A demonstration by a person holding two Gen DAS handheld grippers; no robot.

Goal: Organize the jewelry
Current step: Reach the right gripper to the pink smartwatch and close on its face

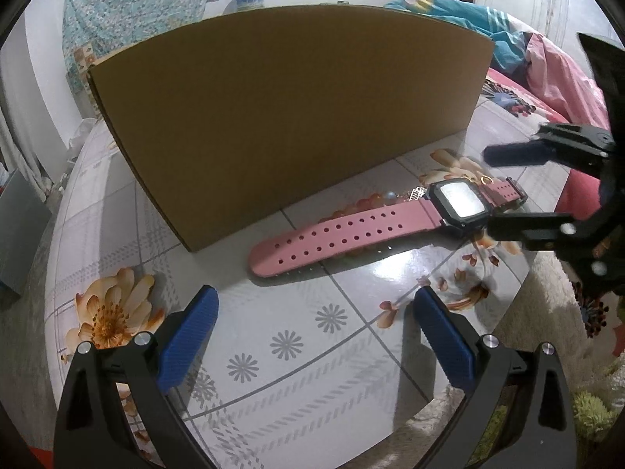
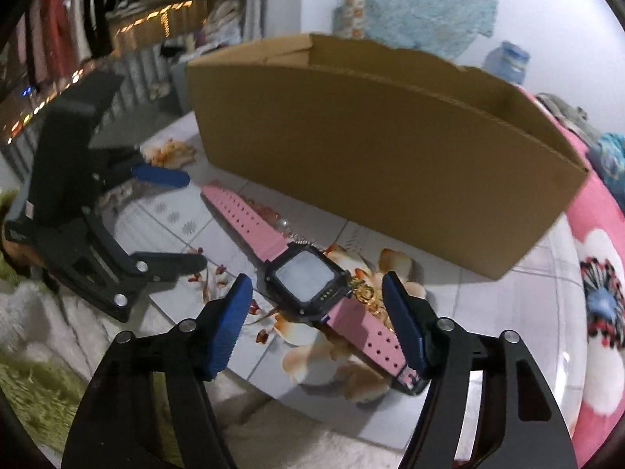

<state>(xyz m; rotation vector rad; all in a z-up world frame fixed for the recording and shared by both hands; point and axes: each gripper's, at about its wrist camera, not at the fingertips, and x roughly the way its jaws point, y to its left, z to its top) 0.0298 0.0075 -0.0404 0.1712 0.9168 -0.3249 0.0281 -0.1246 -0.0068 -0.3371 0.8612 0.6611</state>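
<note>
Since the watch point(image 2: 304, 283) has a stiff case and limp strap, the right tool point(image 2: 314, 297), jaws apart astride it, should pinch the case; the left tool point(image 1: 314, 326) is apart, empty.

The box point(image 1: 289, 117), upper centre of the frame, is matt brown corrugated cardboard. The watch point(image 1: 390, 226) has a smooth, matt pink strap, rubbery-looking and punched with holes, and a glossy face in a black case. The surface point(image 1: 297, 336) wears a shiny floral plastic cover that throws back glare. Both grippers' jaws are matt black plastic with ribbed blue pads point(image 1: 191, 336) and bright metal screws point(image 1: 142, 338).
</note>
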